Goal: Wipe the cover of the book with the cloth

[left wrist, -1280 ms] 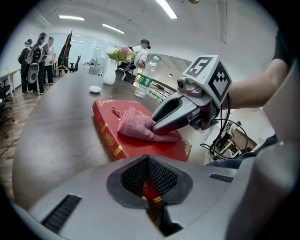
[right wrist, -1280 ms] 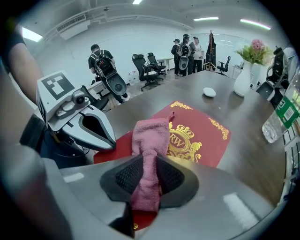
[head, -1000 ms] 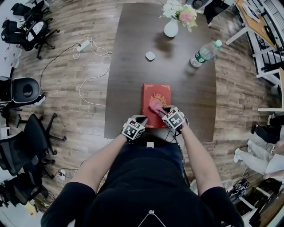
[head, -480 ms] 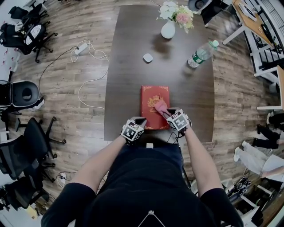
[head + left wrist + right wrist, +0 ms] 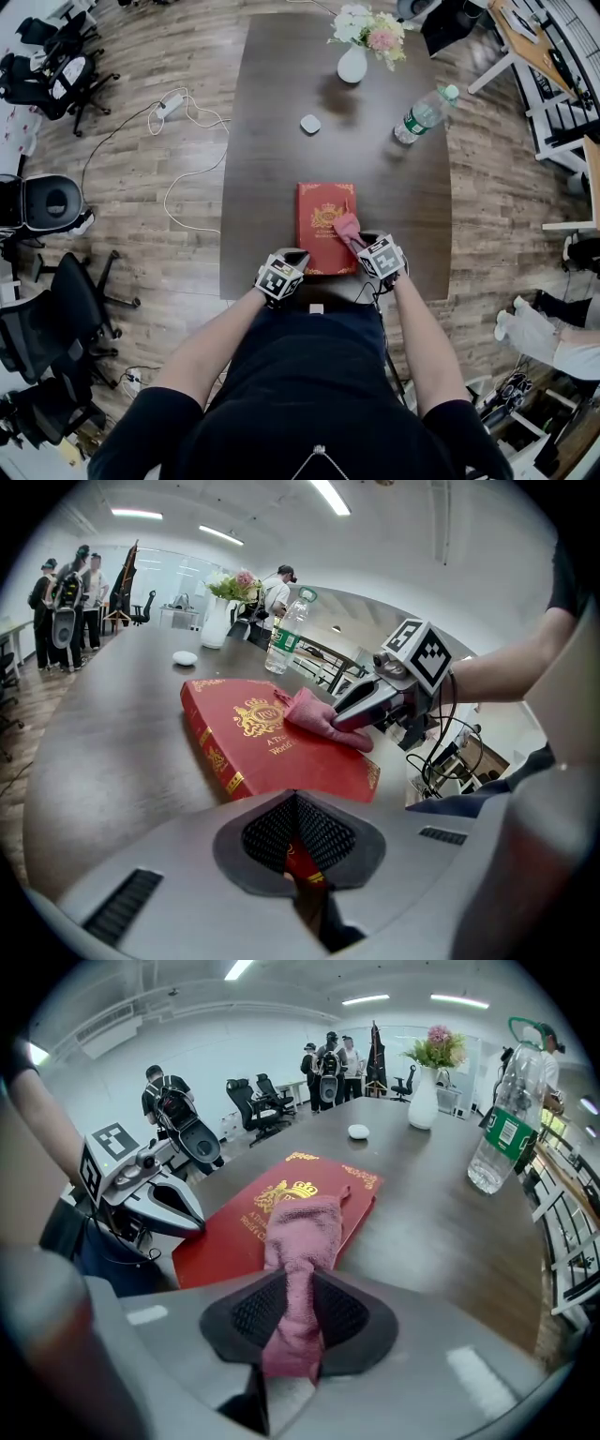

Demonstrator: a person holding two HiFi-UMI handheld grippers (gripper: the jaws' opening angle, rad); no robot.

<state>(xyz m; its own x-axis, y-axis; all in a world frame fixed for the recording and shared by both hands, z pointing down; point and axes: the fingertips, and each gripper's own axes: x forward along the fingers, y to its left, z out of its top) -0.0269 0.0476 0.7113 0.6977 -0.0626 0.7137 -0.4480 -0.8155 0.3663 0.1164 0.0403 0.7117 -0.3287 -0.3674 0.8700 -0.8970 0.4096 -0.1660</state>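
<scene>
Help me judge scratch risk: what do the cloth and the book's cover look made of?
The cloth looks like soft pink terry fabric: fuzzy nap, limp folds. The book has a stiff red cover, perhaps leatherette, faintly glossy, gold-stamped.

Left gripper (image 5: 296,255) clamped; right gripper (image 5: 362,240) (too)

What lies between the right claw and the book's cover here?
The pink cloth: the right claw is clamped on it, and its free end rests on the cover of the red book. The right gripper view shows it plainly.
</scene>
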